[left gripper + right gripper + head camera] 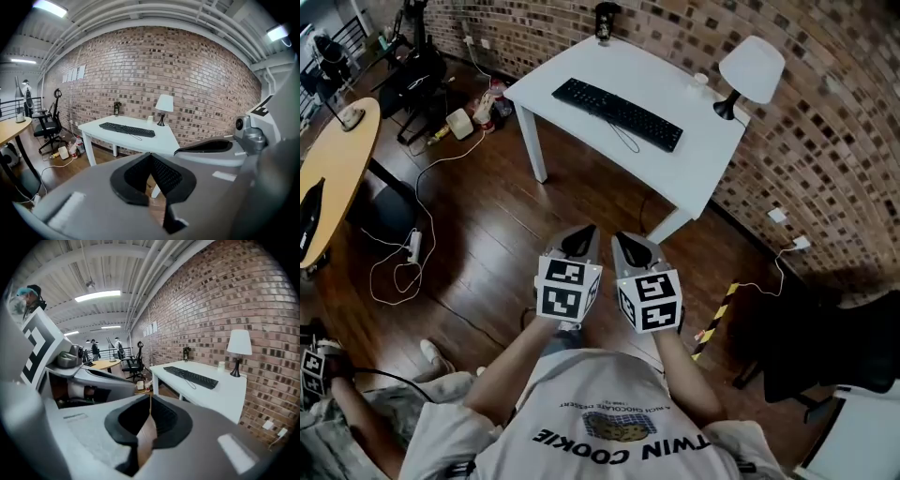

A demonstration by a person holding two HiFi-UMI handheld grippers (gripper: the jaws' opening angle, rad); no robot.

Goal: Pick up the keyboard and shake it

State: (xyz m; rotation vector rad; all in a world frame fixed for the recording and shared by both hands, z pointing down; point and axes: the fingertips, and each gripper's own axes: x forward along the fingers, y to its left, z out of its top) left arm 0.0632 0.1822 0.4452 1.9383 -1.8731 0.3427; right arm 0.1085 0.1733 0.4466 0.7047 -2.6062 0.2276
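A black keyboard lies flat on a white table against the brick wall, its thin cable trailing over the tabletop. It also shows far ahead in the left gripper view and the right gripper view. My left gripper and right gripper hang side by side over the wooden floor, well short of the table. Both are shut with nothing between the jaws.
A white lamp and a small white cup stand at the table's far right. A small dark object sits at the back edge. A round wooden table, office chairs and cables lie to the left.
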